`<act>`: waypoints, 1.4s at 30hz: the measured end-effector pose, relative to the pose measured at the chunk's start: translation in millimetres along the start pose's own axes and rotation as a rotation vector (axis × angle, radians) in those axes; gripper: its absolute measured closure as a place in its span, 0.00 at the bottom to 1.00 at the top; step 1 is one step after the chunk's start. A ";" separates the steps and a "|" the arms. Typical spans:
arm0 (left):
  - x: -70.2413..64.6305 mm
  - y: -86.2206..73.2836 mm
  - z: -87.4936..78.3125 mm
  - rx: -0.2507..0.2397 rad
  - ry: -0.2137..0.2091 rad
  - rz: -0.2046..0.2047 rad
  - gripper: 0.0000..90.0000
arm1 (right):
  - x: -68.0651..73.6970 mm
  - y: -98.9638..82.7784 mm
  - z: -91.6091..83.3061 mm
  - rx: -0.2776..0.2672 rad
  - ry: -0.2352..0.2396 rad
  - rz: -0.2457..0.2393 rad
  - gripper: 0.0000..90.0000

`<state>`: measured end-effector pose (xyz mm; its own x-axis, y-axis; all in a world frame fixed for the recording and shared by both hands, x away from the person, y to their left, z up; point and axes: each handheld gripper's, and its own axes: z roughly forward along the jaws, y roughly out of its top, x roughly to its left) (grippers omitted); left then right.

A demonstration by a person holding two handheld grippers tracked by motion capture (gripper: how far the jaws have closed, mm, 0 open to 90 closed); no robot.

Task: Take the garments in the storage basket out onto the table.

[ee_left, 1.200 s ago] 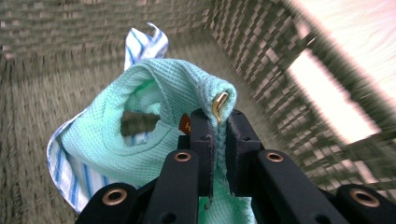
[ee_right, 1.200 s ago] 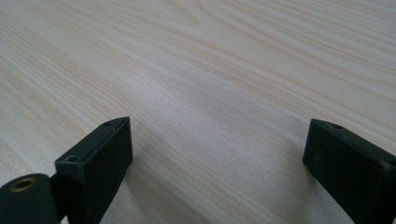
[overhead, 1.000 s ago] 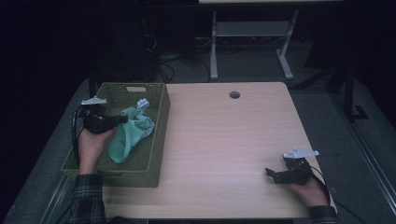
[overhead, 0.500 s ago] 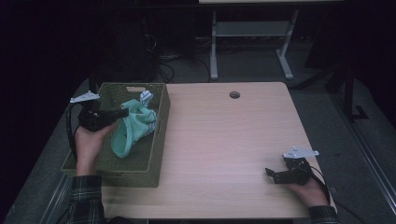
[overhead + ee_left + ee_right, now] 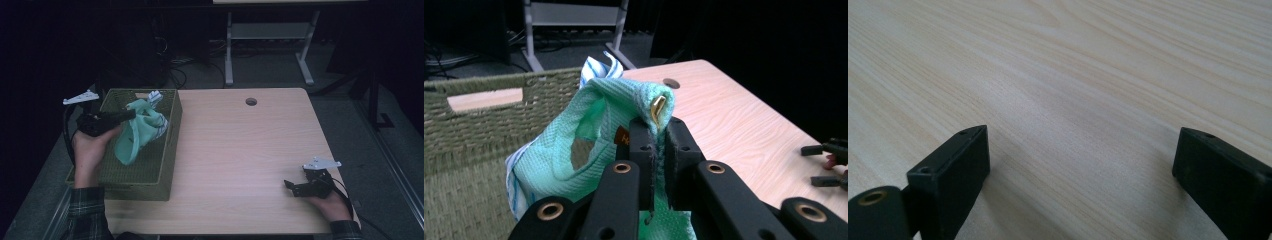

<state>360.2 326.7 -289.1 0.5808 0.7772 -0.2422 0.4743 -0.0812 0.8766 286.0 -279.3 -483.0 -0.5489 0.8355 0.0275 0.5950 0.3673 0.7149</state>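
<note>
My left gripper is clamped on a fold of the green cloth, jaws pressed together with the fabric pinched right at their tips. From there the cloth hangs down below and beside the jaws, over the basket, with a striped white-and-blue cloth just beyond it. My right gripper rests well apart on the table, its jaws spread wide with bare wood between them.

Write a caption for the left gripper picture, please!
Left gripper pinching a green cloth above the woven basket.
</note>
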 end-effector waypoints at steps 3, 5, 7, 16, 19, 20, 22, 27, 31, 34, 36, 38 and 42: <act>-4.4 6.9 -1.7 -0.004 -0.011 0.009 0.93 | 0.0 0.0 0.0 0.000 0.000 0.000 0.09; -7.3 11.7 -3.4 -0.012 -0.018 0.020 0.93 | 0.0 0.0 0.0 0.000 0.000 0.000 0.09; -10.2 16.2 -5.1 -0.022 -0.035 0.022 0.93 | 0.0 0.0 0.0 0.000 0.000 0.000 0.09; -27.1 30.3 -4.7 -0.046 -0.106 0.048 0.93 | 0.1 0.0 0.0 0.000 -0.001 0.001 0.09; -33.9 32.6 -0.7 -0.047 -0.123 0.058 0.93 | 0.1 0.0 0.0 0.000 -0.001 0.001 0.09; -36.4 33.5 0.7 -0.047 -0.128 0.062 0.93 | 0.2 0.0 0.0 0.000 -0.001 0.002 0.09; -41.5 35.9 3.5 -0.048 -0.140 0.072 0.93 | 0.2 0.0 0.0 0.000 -0.001 0.002 0.09; -55.9 42.7 11.5 -0.058 -0.178 0.093 0.93 | 0.1 0.0 0.0 0.000 -0.001 0.001 0.09; -66.8 46.2 19.9 -0.056 -0.196 0.113 0.93 | 0.2 0.0 0.0 0.000 -0.001 0.001 0.09; -72.7 47.0 27.3 -0.048 -0.212 0.123 0.93 | 0.2 0.0 -0.1 0.001 -0.001 0.002 0.09; -76.6 47.1 31.7 -0.047 -0.230 0.125 0.93 | 0.2 0.0 -0.1 0.001 -0.001 0.002 0.09; -80.8 47.1 35.4 -0.048 -0.243 0.128 0.93 | 0.2 0.0 -0.1 0.001 -0.001 0.002 0.09; -87.1 46.4 40.5 -0.050 -0.267 0.134 0.93 | 0.2 0.0 0.0 0.000 -0.002 0.002 0.09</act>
<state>358.4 230.0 -244.1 0.7927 0.5694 -0.2176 0.3521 -0.1363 0.9260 285.9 -279.1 -482.9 -0.5469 0.8368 0.0277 0.5962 0.3660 0.7145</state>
